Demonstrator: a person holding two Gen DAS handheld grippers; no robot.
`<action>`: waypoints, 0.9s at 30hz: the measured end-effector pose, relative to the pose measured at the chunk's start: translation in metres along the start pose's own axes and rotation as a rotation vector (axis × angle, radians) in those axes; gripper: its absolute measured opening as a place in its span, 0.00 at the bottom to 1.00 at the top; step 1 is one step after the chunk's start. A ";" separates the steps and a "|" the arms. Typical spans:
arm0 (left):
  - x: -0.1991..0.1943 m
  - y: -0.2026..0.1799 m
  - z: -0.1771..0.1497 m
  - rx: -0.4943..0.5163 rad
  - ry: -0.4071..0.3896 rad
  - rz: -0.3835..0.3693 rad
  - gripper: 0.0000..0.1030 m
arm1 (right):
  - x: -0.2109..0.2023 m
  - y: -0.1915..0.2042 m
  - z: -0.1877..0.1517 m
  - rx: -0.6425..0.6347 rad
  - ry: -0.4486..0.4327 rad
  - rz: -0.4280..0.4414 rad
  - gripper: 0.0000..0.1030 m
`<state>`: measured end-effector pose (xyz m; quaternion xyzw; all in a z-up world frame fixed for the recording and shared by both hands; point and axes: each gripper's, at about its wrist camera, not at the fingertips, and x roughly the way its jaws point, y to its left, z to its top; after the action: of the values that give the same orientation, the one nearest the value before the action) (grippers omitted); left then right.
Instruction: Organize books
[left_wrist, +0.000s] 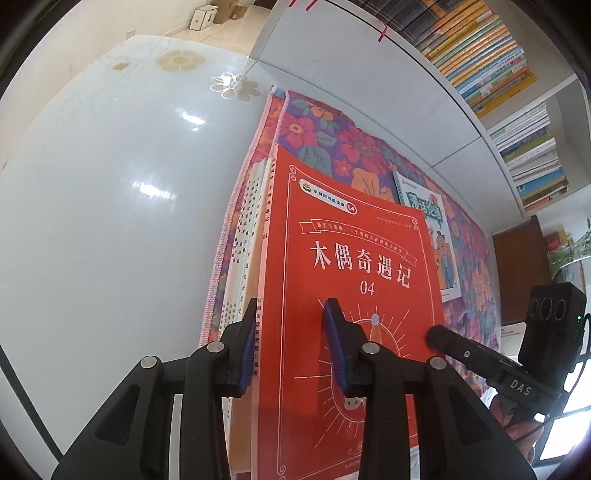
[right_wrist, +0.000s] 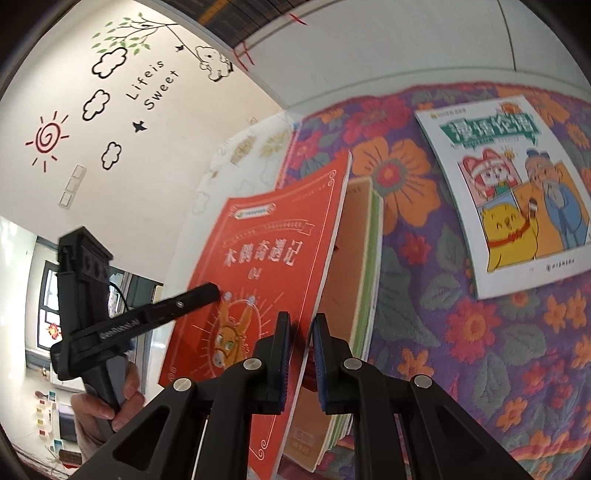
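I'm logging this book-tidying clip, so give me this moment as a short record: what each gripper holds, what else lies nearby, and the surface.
left gripper: shut on the spine side of the red book
right gripper: shut on the red book's page edge
red book: top of a small stack, front cover bowed
comic book: flat on the cloth, apart from the stack
surface: flowered cloth
background: shelf of books

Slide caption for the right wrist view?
Right tool pinching the red book's cover edge above a floral cloth.
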<state>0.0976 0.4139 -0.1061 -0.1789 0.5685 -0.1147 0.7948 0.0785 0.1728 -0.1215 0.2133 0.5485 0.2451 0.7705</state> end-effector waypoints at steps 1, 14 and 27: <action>0.000 -0.002 -0.001 0.006 0.003 0.007 0.31 | 0.002 -0.002 -0.001 0.008 0.003 0.001 0.12; 0.003 -0.008 0.000 0.050 0.061 0.163 0.39 | 0.013 -0.013 -0.007 0.056 0.035 0.008 0.12; -0.003 -0.009 -0.010 -0.003 0.037 0.252 0.40 | 0.009 -0.019 -0.007 0.091 0.077 0.054 0.12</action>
<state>0.0871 0.4055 -0.1028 -0.1049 0.6013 -0.0163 0.7919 0.0774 0.1637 -0.1419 0.2531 0.5824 0.2489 0.7313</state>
